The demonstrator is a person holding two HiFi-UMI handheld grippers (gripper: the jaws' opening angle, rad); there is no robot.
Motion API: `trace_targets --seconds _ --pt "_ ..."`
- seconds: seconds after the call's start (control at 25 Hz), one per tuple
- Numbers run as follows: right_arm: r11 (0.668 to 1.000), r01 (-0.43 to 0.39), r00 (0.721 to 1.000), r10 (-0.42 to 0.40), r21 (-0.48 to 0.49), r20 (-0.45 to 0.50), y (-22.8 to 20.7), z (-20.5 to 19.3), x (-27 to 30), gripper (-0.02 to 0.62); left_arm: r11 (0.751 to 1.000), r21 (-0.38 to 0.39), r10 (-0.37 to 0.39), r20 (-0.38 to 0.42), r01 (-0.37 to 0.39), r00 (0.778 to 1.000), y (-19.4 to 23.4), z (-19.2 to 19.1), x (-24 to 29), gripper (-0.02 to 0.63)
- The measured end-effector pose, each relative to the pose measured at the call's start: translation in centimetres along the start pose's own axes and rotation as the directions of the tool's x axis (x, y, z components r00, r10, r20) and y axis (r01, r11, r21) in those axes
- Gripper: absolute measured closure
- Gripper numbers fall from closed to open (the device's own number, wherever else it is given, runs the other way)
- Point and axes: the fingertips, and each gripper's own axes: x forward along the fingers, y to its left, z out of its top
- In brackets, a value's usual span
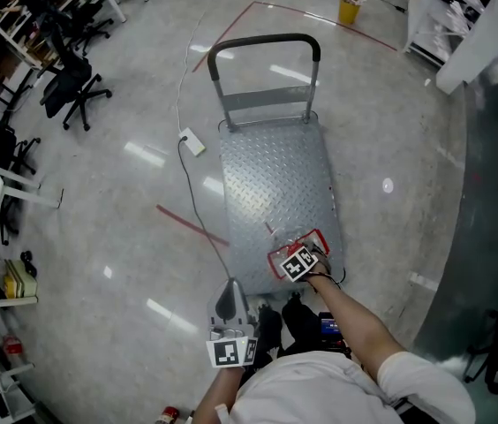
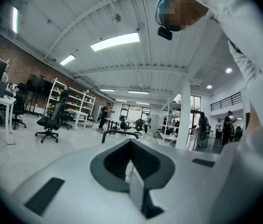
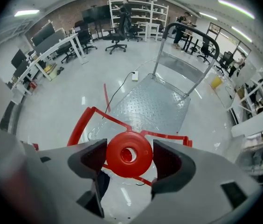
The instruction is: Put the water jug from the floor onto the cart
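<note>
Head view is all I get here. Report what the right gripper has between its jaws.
Observer: In the right gripper view, the right gripper has its jaws closed on the red cap of the water jug.
Operator: Describe that cap.
Observer: It is round with a hole through its middle, and red handle bars run out to either side of it.
Operator: Now give me the left gripper.
Observer: The left gripper has its jaws together with nothing between them. Its view shows ceiling, desks and chairs, not the jug.
</note>
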Motion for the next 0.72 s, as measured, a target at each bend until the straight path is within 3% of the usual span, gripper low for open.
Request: trace_targets --seconds 0.16,0.28,0.32,0.36,0.4,0.48,0.64,0.72 --pt "0.998 0.045 0.997 -0.042 -0.051 0.063 0.1 1.6 -2.5 0.296 1.0 -0.011 -0.001 0.007 0.001 1.0 0.4 0.1 0.0 0.603" --pt "0.999 0.053 0.98 -0.052 -0.002 0.194 0.1 3.3 -6.8 0.298 1.0 -0.021 -0.016 0.022 0.016 1.0 0.3 0.5 0.0 0.603" --pt "0.998 0.059 0.964 -0.065 0.031 0.259 -0.2 3.9 -8.8 0.334 0.999 -0.023 -0.023 0.03 0.023 0.999 0.2 0.8 0.1 0.603" --pt "0.995 0.07 0.939 -0.089 0.067 0.333 -0.6 4.6 -11.2 0.464 0.999 -0.025 -0.03 0.038 0.031 0.999 0.2 1.2 0.1 0.603" --pt "0.992 0.078 0.907 -0.112 0.098 0.407 -1.0 5.1 -13.7 0.549 0.999 -0.028 -0.037 0.049 0.039 0.998 0.1 1.7 0.1 0.603" --pt "0.987 0.063 0.826 -0.134 0.148 0.547 -1.2 5.8 -19.1 0.581 0.998 -0.032 -0.053 0.071 0.055 0.996 -0.2 2.8 -0.1 0.603" --pt "0.973 -0.026 0.624 -0.163 0.229 0.765 -0.5 5.2 -29.0 0.583 0.995 -0.033 -0.089 0.107 0.093 0.99 -0.9 4.4 -1.1 0.603" --pt "0.966 -0.044 0.557 -0.188 0.255 0.809 0.3 4.2 -31.4 0.583 0.994 -0.028 -0.106 0.119 0.11 0.987 -1.3 4.7 -1.5 0.603"
